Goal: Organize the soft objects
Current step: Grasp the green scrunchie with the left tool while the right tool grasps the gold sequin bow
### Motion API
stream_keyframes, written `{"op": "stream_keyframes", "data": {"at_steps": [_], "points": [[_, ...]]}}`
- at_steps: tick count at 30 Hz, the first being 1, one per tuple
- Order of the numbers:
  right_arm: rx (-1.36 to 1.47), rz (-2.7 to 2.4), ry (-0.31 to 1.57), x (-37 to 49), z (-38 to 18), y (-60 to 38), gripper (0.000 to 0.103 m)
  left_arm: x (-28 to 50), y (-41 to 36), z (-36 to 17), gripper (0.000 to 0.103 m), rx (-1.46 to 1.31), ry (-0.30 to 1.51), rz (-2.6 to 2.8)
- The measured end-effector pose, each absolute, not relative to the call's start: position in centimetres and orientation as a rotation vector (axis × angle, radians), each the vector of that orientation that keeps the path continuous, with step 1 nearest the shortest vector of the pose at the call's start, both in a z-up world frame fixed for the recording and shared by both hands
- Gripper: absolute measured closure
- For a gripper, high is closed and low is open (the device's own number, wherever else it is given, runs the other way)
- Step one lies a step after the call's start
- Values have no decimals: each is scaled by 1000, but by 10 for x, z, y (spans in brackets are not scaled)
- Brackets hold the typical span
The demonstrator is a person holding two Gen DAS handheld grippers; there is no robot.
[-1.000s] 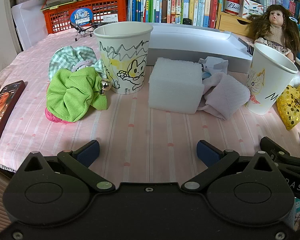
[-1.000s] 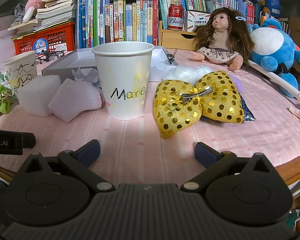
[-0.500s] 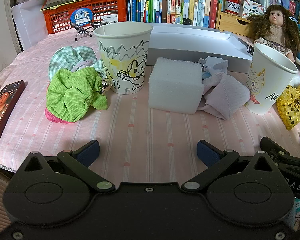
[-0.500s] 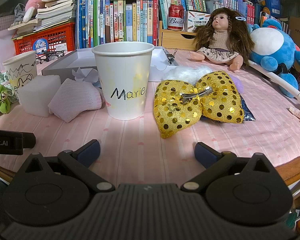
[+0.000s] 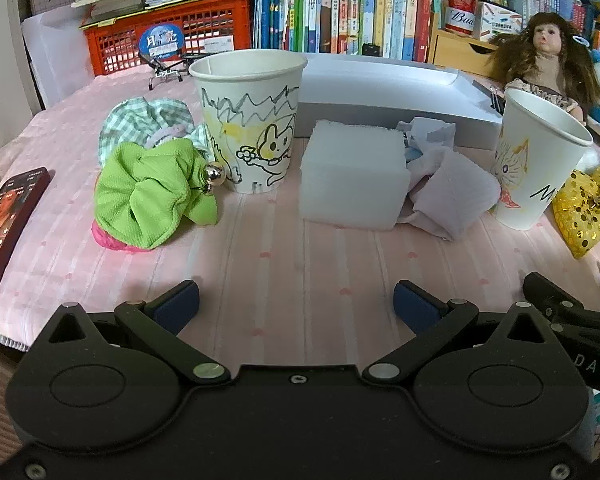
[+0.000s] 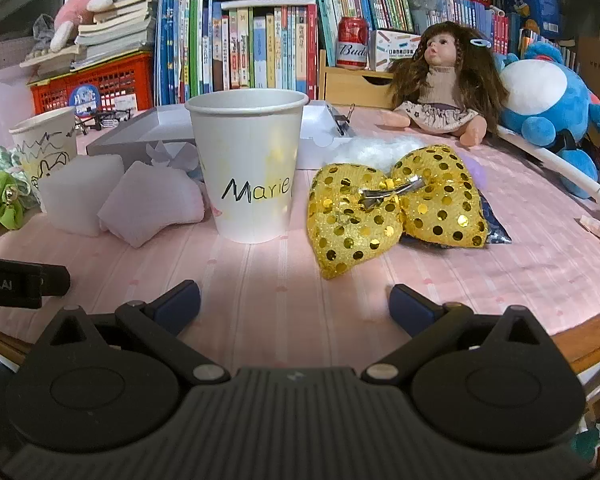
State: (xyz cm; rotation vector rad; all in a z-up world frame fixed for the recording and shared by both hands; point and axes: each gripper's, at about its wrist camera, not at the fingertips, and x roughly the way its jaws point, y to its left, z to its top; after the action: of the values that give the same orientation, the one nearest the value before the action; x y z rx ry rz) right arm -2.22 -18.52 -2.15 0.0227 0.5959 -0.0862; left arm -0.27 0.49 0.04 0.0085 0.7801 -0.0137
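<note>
Both claws hang low over the near edge of the counter [image 5: 284, 264], which is covered with a pink striped cloth. The left claw [image 5: 296, 304] is spread wide with nothing between its blue pads, and the right claw [image 6: 294, 302] is spread wide and empty too.

Ahead of the left claw, a green scrunchie [image 5: 152, 200] lies on a pink one, touching the rabbit cup [image 5: 252, 120]; a checked scrunchie [image 5: 140, 120] sits just behind it. To the right of that cup stands a white foam block [image 5: 352, 176], with a pale folded cloth [image 5: 452, 196] pressed against its right side.

Ahead of the right claw stands the cup marked "Marie" [image 6: 248, 164], upright and open. Just right of it lies a gold sequined bow [image 6: 392, 204] with a metal clip across its middle. A doll [image 6: 440, 84] sits farther back, beside a blue plush toy [image 6: 548, 96]. A phone [image 5: 8, 224] lies at the counter's left edge.
</note>
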Motion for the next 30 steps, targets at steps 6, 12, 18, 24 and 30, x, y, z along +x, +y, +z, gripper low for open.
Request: {"op": "stream_keyframes", "data": {"at_steps": [6,12,18,24,30], "points": [[20,-82,523,-31,-29,-185,0,-5,9,-3,0,4,741,-12],[49,-91,496,-35,-22,-191,0,-8,16,6,20,-20,722,-40],[-15,-171,434,-35,-12,-199,0,-17,34,21,24,-12,631,31],[-37,-234,420,-27,-11,-206,0,-13,53,31,23,13,543,153],[-22,-257,442,-18,-12,-210,0,-2,61,22,18,39,545,201]]}}
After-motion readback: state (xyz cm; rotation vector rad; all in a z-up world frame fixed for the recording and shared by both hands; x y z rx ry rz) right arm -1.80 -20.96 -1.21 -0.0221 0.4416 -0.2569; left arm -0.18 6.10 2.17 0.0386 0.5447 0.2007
